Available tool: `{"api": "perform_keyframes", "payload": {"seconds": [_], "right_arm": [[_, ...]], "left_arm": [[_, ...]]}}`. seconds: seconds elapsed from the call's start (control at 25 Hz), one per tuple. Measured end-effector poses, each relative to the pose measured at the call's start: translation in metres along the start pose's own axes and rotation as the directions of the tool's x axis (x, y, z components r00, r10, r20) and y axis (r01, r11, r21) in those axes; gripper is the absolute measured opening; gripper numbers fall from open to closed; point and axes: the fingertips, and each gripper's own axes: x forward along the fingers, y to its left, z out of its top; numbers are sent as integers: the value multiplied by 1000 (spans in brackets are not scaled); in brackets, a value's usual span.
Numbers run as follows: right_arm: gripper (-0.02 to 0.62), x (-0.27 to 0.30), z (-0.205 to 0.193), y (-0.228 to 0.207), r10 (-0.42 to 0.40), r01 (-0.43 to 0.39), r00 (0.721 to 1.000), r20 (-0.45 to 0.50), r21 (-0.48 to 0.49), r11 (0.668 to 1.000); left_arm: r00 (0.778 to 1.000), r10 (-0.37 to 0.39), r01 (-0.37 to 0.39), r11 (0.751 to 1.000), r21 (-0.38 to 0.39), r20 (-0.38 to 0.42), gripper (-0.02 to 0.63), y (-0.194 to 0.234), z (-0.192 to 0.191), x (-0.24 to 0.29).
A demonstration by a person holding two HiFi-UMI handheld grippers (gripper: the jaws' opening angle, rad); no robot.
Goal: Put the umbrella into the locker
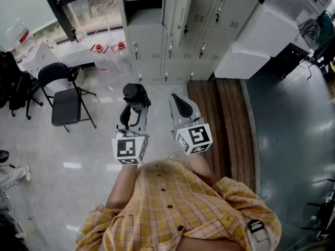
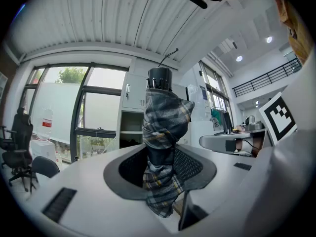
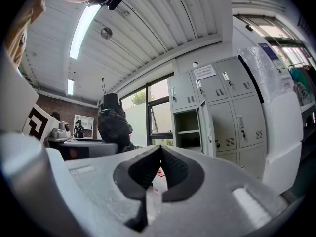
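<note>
A folded umbrella (image 1: 135,94) in dark plaid cloth with a black cap stands upright between the jaws of my left gripper (image 1: 133,107), which is shut on its lower part. In the left gripper view the umbrella (image 2: 161,132) fills the middle, with the pads pressed on both its sides. My right gripper (image 1: 181,104) is beside it to the right, shut and holding nothing. Its pads (image 3: 170,168) meet at the tips. The grey lockers (image 1: 199,41) stand ahead. One door (image 1: 178,9) hangs open beside an open compartment (image 3: 188,128) with a shelf.
A black folding chair (image 1: 65,101) stands on the floor at the left. A white box (image 1: 39,56) and red-capped bottles (image 1: 107,47) lie by the window. A large white cabinet (image 1: 256,41) is right of the lockers, and a wooden slatted strip (image 1: 222,124) runs along the floor.
</note>
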Motion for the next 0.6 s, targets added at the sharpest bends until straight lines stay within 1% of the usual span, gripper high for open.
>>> {"api": "perform_keyframes", "payload": {"seconds": [0.12, 0.36, 0.6], "right_arm": [[-3, 1, -1, -5, 8, -8, 1000, 2, 1, 1000], [-2, -2, 0, -21, 22, -22, 1000, 14, 13, 1000], [-3, -3, 0, -43, 45, -45, 999, 2, -7, 999]], "left_arm": [[1000, 13, -13, 1000, -12, -4, 156, -2, -2, 5], [1000, 12, -12, 1000, -10, 0, 156, -16, -4, 14], [999, 28, -29, 1000, -12, -20, 156, -34, -8, 31]]}}
